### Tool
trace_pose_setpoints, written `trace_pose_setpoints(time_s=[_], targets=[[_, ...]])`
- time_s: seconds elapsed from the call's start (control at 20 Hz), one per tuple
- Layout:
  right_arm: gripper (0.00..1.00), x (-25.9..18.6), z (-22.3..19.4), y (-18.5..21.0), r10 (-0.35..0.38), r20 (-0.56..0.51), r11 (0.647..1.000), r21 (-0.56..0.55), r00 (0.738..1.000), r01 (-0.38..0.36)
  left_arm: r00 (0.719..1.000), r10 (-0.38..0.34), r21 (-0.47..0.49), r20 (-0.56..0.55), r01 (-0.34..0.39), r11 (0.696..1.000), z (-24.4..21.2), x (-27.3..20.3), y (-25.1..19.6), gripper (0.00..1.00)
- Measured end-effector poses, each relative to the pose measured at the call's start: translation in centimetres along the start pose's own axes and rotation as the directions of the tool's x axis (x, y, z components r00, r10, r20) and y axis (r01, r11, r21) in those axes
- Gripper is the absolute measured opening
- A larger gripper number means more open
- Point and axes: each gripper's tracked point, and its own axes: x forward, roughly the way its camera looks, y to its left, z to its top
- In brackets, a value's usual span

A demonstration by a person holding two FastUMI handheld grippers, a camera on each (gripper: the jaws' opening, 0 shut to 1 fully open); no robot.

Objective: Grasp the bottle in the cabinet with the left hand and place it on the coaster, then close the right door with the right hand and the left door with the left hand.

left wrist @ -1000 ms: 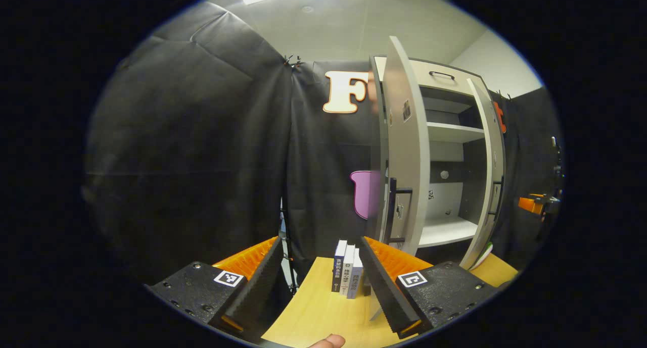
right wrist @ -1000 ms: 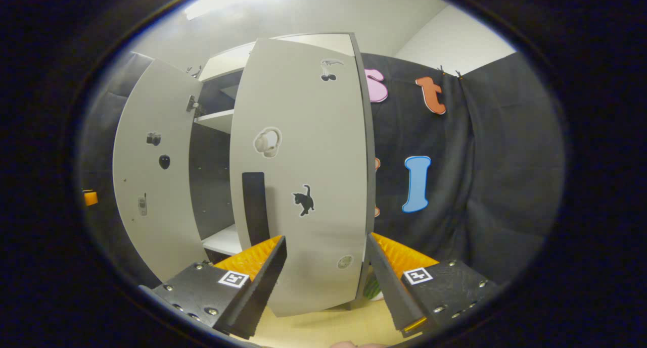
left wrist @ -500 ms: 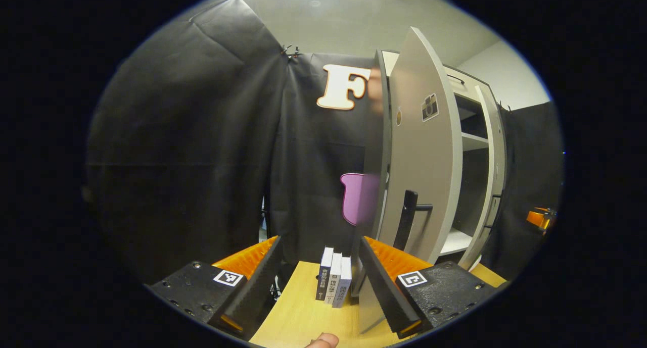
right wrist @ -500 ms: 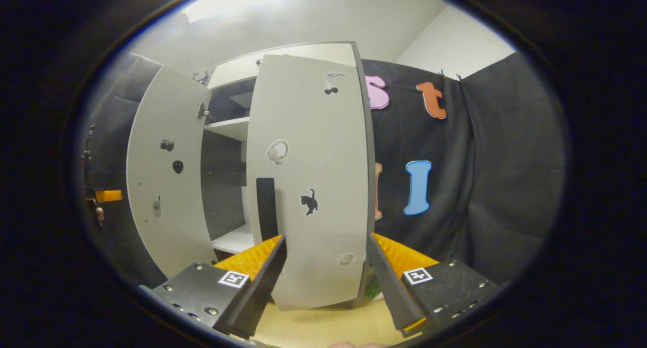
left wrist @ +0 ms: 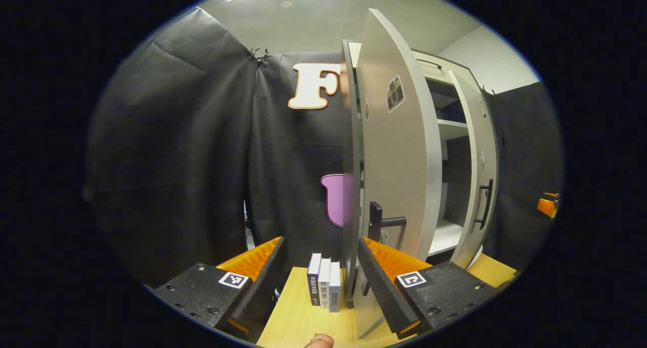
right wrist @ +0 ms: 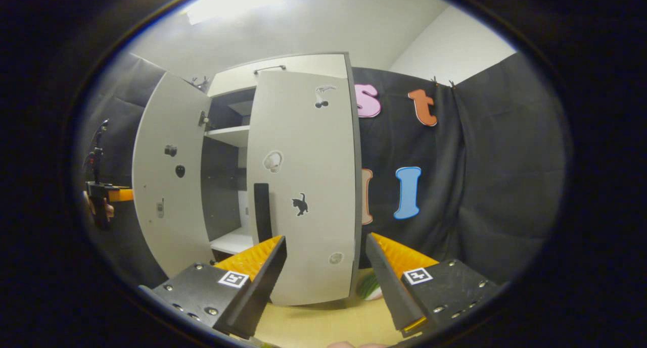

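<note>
Right door (right wrist: 303, 186) swung nearer shut — left door (left wrist: 399, 161) ajar.

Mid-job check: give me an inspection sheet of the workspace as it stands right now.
Surface: wooden tabletop, cabinet standing on it.
Job's things: left door ajar; right door nearly shut, gap remains; bottle and coaster: nothing seen.
Clutter: three upright books beside the cabinet; a green-and-white item behind the right door.
Grippers: left gripper open, empty, by the left door's edge; right gripper open, empty, facing the right door.
Cables: nothing seen.
Surroundings: black cloth walls, ceiling light.
</note>
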Motion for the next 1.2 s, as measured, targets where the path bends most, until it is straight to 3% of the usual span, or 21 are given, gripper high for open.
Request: trace_pose_setpoints(time_s=[0.25, 0.3, 0.4, 0.55, 0.6, 0.75, 0.8, 0.85, 0.9, 1.2], targets=[[0.96, -1.4, -0.5, 0.6, 0.035, 0.0, 0.999, 0.026, 0.999, -0.035, 0.998, 0.053, -0.038, -0.023, -0.054, 0.998, -0.2, -0.4, -0.2, 0.94], [0.96, -1.7, -0.5, 0.8, 0.042, 0.004, 0.998, 0.037, 0.999, -0.042, 0.998, 0.059, -0.03, -0.025, -0.06, 0.998, -0.2, -0.5, -0.3, 0.89], [0.95, -2.5, -0.1, 1.2, 0.063, 0.018, 0.997, 0.044, 0.998, -0.063, 0.999, 0.048, -0.026, -0.025, -0.049, 0.998, 0.0, -0.5, -1.2, 0.95], [0.95, -3.9, 0.1, 1.9, 0.077, 0.023, 0.996, 0.051, 0.997, -0.078, 0.999, 0.023, -0.042, -0.028, -0.024, 0.999, -0.2, -0.7, -2.7, 0.94], [0.95, -4.4, 0.2, 2.1, 0.085, 0.025, 0.995, 0.053, 0.996, -0.086, 0.999, 0.027, -0.043, -0.027, -0.029, 0.999, -0.1, -0.7, -3.2, 0.9], [0.95, -5.5, 0.3, 2.3, 0.098, 0.03, 0.993, 0.059, 0.995, -0.1, 1.0, 0.013, -0.016, -0.019, -0.013, 1.0, 0.1, -0.7, -4.7, 0.95], [0.92, -5.7, 0.1, 2.2, 0.099, 0.025, 0.993, 0.055, 0.995, -0.101, 1.0, 0.002, -0.02, -0.023, -0.002, 1.0, 0.1, -0.7, -5.1, 0.95], [0.95, -6.2, -0.1, 1.9, 0.096, 0.022, 0.994, 0.052, 0.995, -0.097, 1.0, -0.007, -0.028, -0.027, 0.006, 1.0, -0.1, -0.7, -5.6, 0.89], [0.95, -6.5, -0.1, 1.6, 0.094, 0.02, 0.994, 0.051, 0.995, -0.095, 0.999, -0.014, -0.037, -0.031, 0.013, 0.999, -0.1, -0.6, -6.1, 0.95], [0.95, -7.7, -0.2, 0.3, 0.085, 0.017, 0.994, 0.071, 0.996, -0.086, 1.0, -0.005, -0.021, -0.024, 0.004, 1.0, 0.1, -0.5, -8.0, 0.95]])
